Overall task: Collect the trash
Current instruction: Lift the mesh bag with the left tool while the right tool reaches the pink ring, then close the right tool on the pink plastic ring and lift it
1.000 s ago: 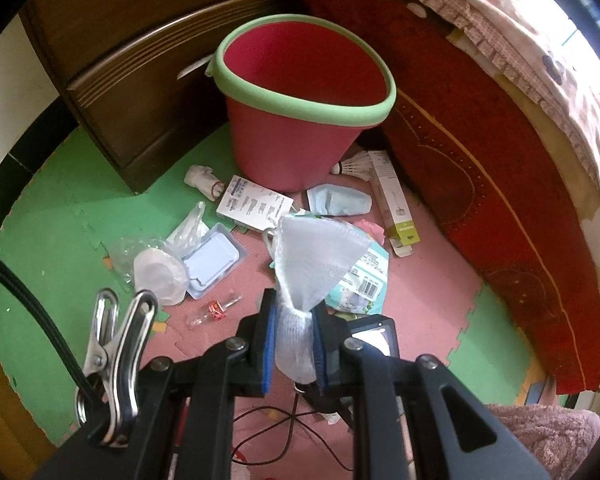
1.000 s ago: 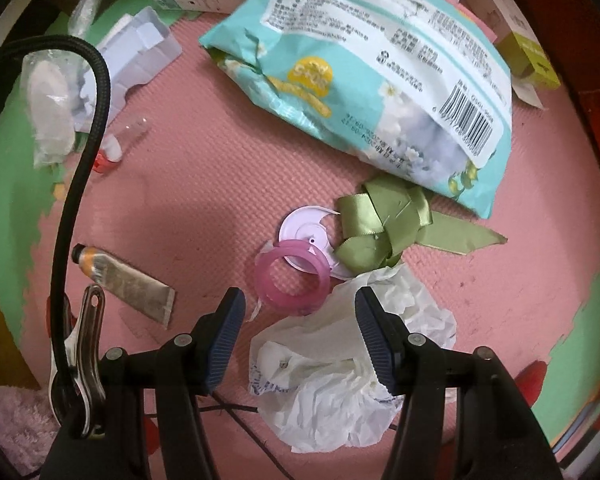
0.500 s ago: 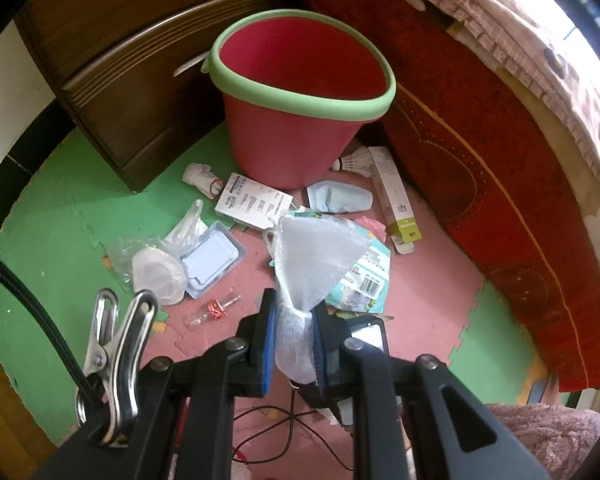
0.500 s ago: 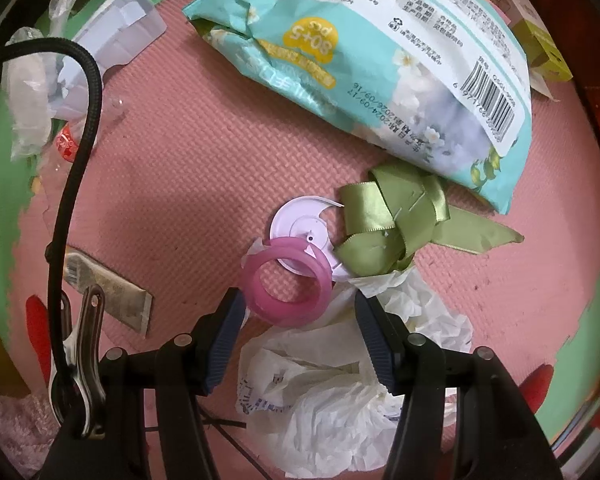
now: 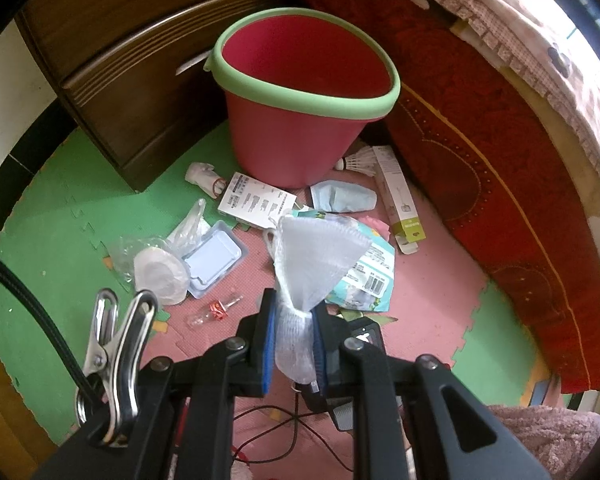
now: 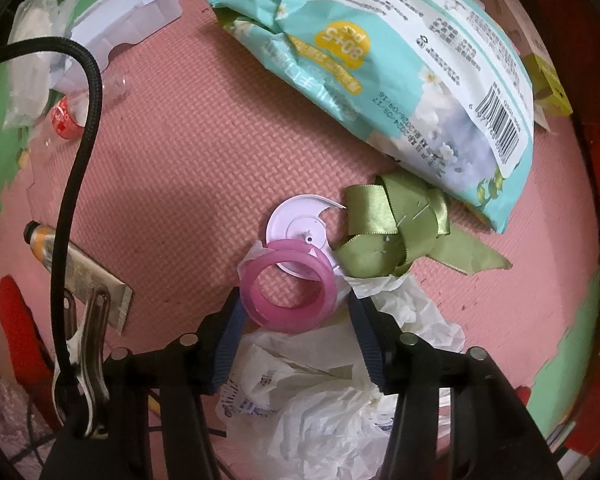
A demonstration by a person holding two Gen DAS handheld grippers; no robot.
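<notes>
My left gripper [image 5: 294,312] is shut on the neck of a white foam net sleeve [image 5: 316,256], held above the littered floor. The red bucket with a green rim [image 5: 260,92] stands beyond it by the wooden cabinet. In the right wrist view my right gripper [image 6: 294,304] points down at the pink mat, and its jaws are closing. A pink plastic ring [image 6: 288,322] lies between its fingers, and the pads do not press on it. The ring rests on a white disc lid [image 6: 296,220] and on the edge of crumpled white paper [image 6: 324,400].
A green ribbon bow [image 6: 392,232] and a teal wipes pack [image 6: 400,60] lie just beyond the ring. A squeezed tube [image 6: 80,268] lies at the left. Boxes, a face mask [image 5: 340,200], a clear tray [image 5: 216,260] and a shuttlecock [image 5: 360,160] lie around the bucket. A red bed base [image 5: 500,160] borders the right.
My right gripper has sunk towards the mat so that the pink ring now sits between its fingers, and the jaws have narrowed. The left gripper and its net sleeve have stayed put.
</notes>
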